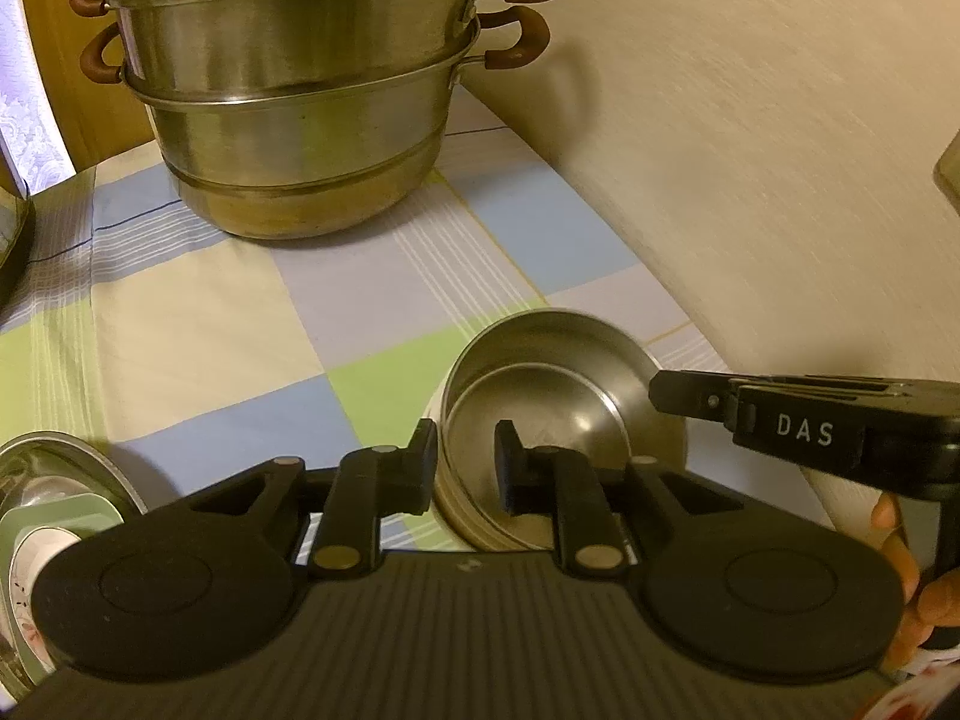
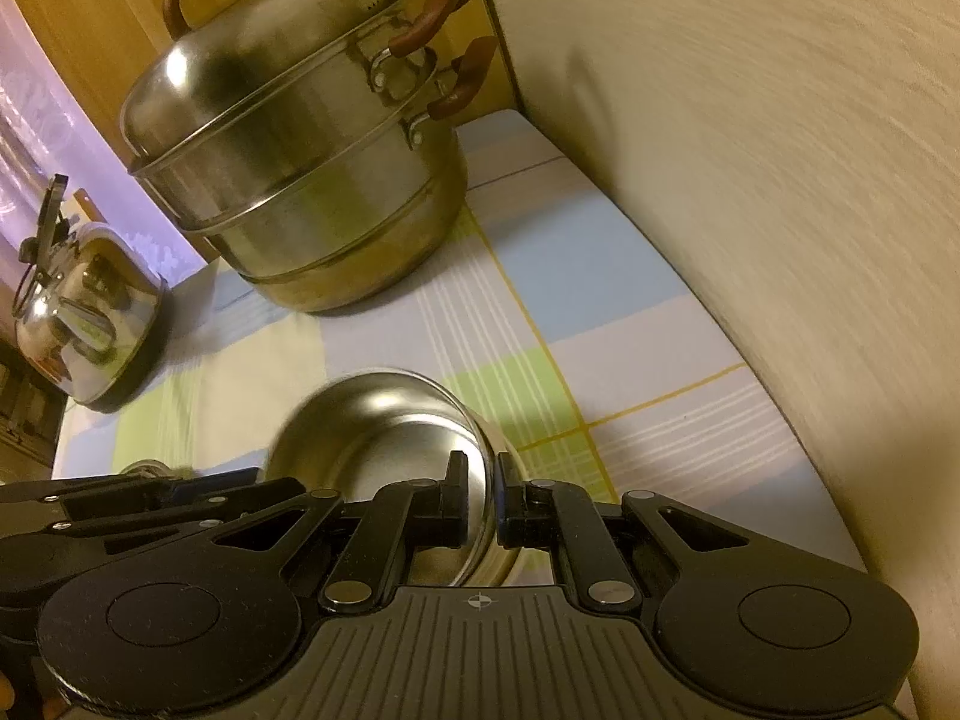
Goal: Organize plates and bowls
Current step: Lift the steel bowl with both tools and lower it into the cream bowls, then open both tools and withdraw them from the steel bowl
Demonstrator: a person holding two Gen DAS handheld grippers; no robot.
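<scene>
A steel bowl [image 1: 540, 396] sits nested in a cream bowl [image 1: 666, 438] on the checked tablecloth near the wall. My left gripper [image 1: 468, 468] straddles the bowls' near rim, one finger outside and one inside, with a gap between the fingers. My right gripper [image 1: 678, 396] reaches in from the right and pinches the steel bowl's right rim. In the right wrist view the right gripper [image 2: 483, 501] is shut on the rim of the steel bowl [image 2: 384, 432], which is tilted. The left gripper's body [image 2: 150, 504] lies at the left.
A tall steel steamer pot [image 1: 300, 120] with brown handles stands at the back by the wall [image 1: 750, 150]. A steel kettle [image 2: 90, 312] stands at the left. More dishes, a steel plate and a green-rimmed one [image 1: 60, 498], lie at the near left.
</scene>
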